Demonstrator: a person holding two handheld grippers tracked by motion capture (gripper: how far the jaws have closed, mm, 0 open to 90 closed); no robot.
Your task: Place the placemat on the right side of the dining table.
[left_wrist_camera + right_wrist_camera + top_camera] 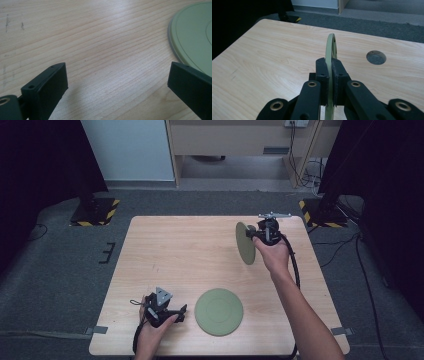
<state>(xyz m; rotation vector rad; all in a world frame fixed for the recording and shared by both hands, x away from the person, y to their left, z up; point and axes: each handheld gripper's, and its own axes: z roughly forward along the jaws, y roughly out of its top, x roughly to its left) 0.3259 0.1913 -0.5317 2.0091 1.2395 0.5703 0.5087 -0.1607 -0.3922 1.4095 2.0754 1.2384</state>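
In the high view, the right gripper (254, 234) is raised over the far right part of the table (165, 255), its fingers closed on the rim of a green plate (245, 243) that it holds on edge, clear of the wood. The left gripper (181, 312) rests low at the near left, fingers spread wide and holding nothing. A second green plate (219, 312) lies flat on the table just beside those open fingers, on the side they point toward. Neither plate carries anything.

In the left gripper view, the two fingers (47, 90) stand far apart with bare wood between them. The flat plate (195, 42) lies ahead and to the right, its rim passing just behind the right finger; whether it touches that finger cannot be told.

In the right gripper view, the fingers (322, 82) are pressed shut on the upright plate (329, 55), one on each face. The plate's thin edge rises above them and also extends below. A round hole (376, 57) in the table sits beyond and to the right of the fingers.
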